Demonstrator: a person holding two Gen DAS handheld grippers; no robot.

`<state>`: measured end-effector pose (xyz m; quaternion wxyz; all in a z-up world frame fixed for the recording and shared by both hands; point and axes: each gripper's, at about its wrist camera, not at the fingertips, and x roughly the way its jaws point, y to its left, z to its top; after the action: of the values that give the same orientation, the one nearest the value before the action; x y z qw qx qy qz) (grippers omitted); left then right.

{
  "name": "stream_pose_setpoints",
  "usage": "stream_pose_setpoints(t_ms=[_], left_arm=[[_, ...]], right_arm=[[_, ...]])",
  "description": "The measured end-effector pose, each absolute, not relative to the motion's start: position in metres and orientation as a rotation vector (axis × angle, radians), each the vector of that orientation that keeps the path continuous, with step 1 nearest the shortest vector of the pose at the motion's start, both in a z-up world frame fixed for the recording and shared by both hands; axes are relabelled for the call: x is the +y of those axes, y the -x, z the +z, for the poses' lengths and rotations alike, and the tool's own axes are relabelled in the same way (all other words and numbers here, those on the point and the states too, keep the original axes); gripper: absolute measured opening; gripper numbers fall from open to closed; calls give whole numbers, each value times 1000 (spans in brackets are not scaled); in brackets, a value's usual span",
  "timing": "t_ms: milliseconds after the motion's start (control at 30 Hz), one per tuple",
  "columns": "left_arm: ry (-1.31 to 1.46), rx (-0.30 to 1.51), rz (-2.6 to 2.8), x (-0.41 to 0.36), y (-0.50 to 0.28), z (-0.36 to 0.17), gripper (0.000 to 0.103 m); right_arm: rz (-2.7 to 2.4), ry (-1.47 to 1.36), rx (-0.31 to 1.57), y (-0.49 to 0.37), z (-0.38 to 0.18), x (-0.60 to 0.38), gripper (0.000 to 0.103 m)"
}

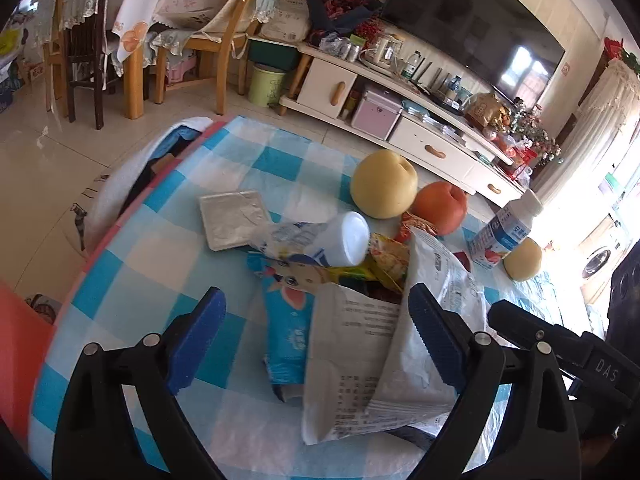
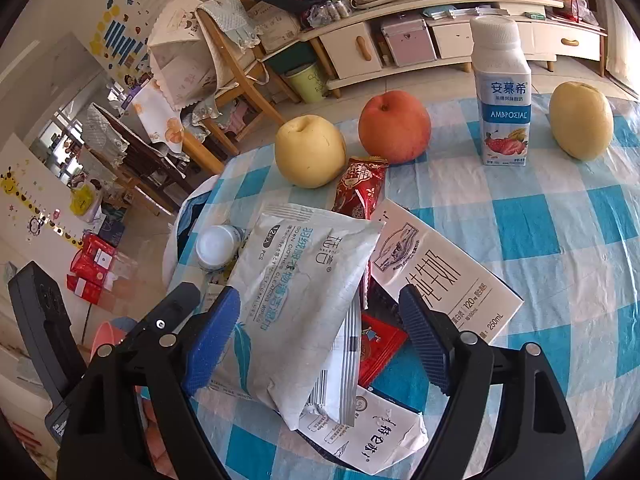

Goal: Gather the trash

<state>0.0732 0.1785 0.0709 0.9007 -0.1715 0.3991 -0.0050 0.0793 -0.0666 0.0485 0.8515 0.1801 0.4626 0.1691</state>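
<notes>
Where the blue-and-white checked tablecloth [image 2: 560, 220] covers the round table, a loose heap of trash lies near the edge closest to both cameras. Topmost in the right wrist view is a white wipes packet [image 2: 296, 300], soft and crinkled, printed with pale blue lettering and a blue feather, tilted over the rest. Under its lower end sits a flattened white carton [image 2: 372, 440] with black handwriting-style characters, and to its right lies a flat white milk carton [image 2: 444, 276] with a line drawing and large black characters. A red snack wrapper [image 2: 360, 188] with a gold pattern points toward the fruit, and a small red sachet [image 2: 376, 348] lies between the packet and the milk carton. At the heap's left side a crushed bottle with a white cap [image 1: 332, 240] lies on its side; beside it the left wrist view shows a flat silver foil pouch [image 1: 234, 220] and a blue cartoon-printed wrapper [image 1: 288, 320]. Beyond the heap stand a pale yellow pear [image 2: 310, 152], a reddish apple [image 2: 394, 126], an upright yogurt bottle [image 2: 502, 92] with a strawberry label, and a second yellow pear [image 2: 580, 120]. The left gripper [image 1: 316, 328] has its blue pads spread wide, pressing on nothing, with the blue wrapper and a white printed pack below the gap. The right gripper [image 2: 320, 344] is likewise spread apart, straddling the wipes packet without visibly clamping it.
</notes>
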Motion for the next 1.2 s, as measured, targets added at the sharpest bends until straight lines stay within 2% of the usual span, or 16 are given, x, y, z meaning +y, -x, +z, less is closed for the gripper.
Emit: stream_pose_setpoints(t_ms=[133,200,267,533,567,633,867,1100,1200], left_arm=[[432,825,77,213,-68,70,93],[485,831,108,227,-66,65,93],[511,848,132,234,-67,61,93],[457,911,62,210,-73,49,93],[443,912,50,207,-73,50,93],[437,909,21,201,-71,50,93],[353,908,-105,174,-67,54,93],[276,955,-223,138,-62,48,93],[262,980,-322,122,-57,48,93]], right_arm=[[360,-341,977,-75,51,-48,83],[348,-305,983,-74,50,-34,91],[320,-268,985,-74,46,-22,91],[272,-202,1019,-82,29,-13,93],[278,-203,1021,-81,30,-17,83],[297,-221,1035,-79,32,-28,70],[335,-214,1062,-69,36,-54,44],[242,-65,1056,-61,38,-78,44],[201,-98,1054,-63,37,-97,46]])
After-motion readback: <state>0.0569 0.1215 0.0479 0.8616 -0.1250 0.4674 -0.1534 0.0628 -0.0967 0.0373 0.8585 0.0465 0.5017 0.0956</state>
